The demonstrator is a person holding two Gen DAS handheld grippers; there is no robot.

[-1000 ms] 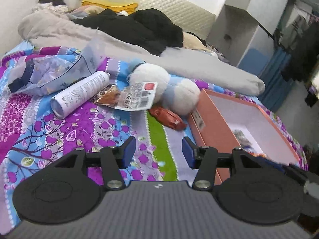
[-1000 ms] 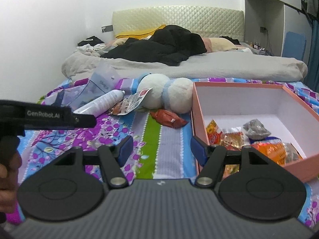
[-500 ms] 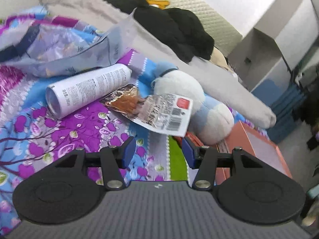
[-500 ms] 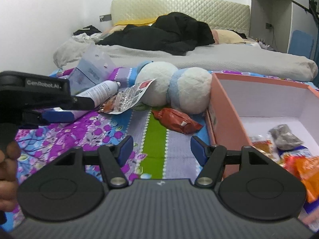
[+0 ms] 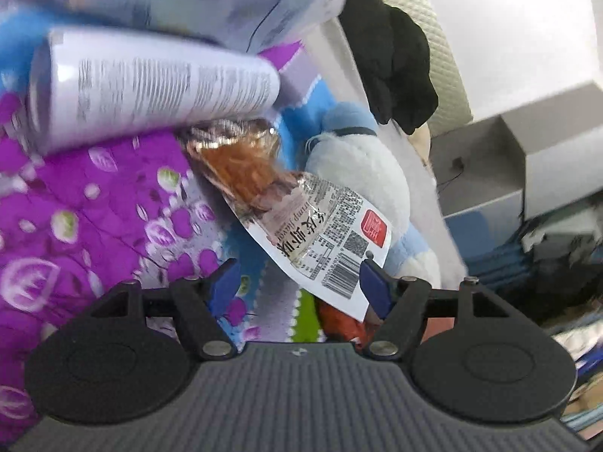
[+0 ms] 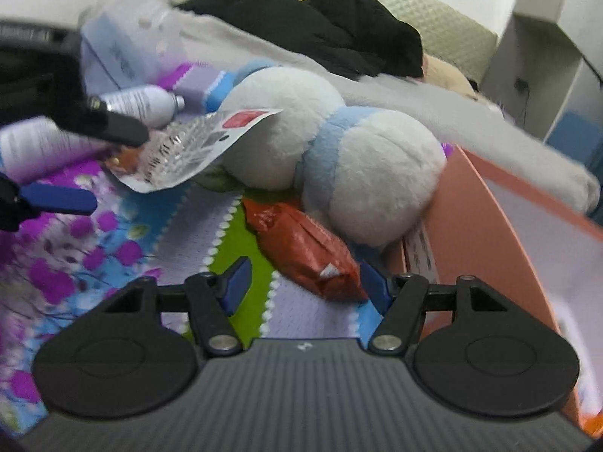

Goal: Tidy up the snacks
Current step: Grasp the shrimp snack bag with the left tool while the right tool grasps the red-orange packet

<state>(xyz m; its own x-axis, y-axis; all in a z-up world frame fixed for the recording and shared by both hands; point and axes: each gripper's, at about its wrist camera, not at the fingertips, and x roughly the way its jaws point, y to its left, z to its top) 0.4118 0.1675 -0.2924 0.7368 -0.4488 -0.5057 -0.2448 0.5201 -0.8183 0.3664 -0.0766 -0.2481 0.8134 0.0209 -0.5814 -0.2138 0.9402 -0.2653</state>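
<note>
A clear snack packet with a white barcode label lies on the floral bedspread, leaning on a plush toy; it also shows in the right wrist view. My left gripper is open, its jaws on either side of the packet's label end. A red snack packet lies beside the plush toy. My right gripper is open, with the red packet's near end between its jaws. The left gripper's fingers show at the right wrist view's left edge. The orange box stands at the right.
A white spray can and a crumpled plastic bag lie behind the clear packet. A white and blue plush toy sits between the snacks and the box. Black clothes and grey bedding lie further back.
Both grippers have moved forward and down. The left has closed in on the clear packet, the right on the red packet. Both stayed open.
</note>
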